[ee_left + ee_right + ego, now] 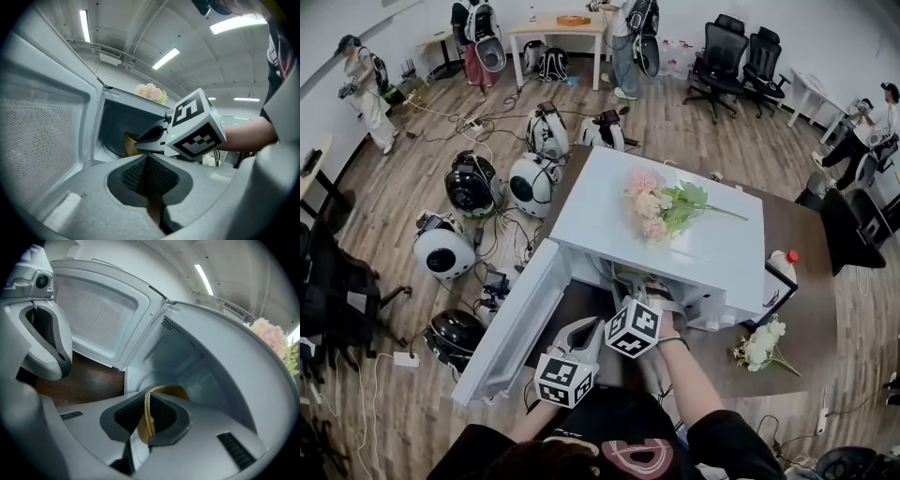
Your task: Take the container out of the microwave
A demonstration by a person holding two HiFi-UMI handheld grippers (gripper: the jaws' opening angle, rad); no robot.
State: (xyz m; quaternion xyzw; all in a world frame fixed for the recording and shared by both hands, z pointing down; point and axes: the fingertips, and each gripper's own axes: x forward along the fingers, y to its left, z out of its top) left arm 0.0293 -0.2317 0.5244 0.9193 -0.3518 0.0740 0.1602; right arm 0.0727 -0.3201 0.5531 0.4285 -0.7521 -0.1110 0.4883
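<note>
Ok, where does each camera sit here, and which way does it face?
Head view: on the person's head, looking steeply down on the white microwave and its open door; both forearms and marker cubes show.
Left gripper view: on the left gripper, jaws together, facing the cavity; the right gripper and forearm show.
Right gripper view: on the right gripper, clamped on the rim of the tan container, facing inside; the left gripper shows at left.
Shared: both gripper views show the container and flowers.
</note>
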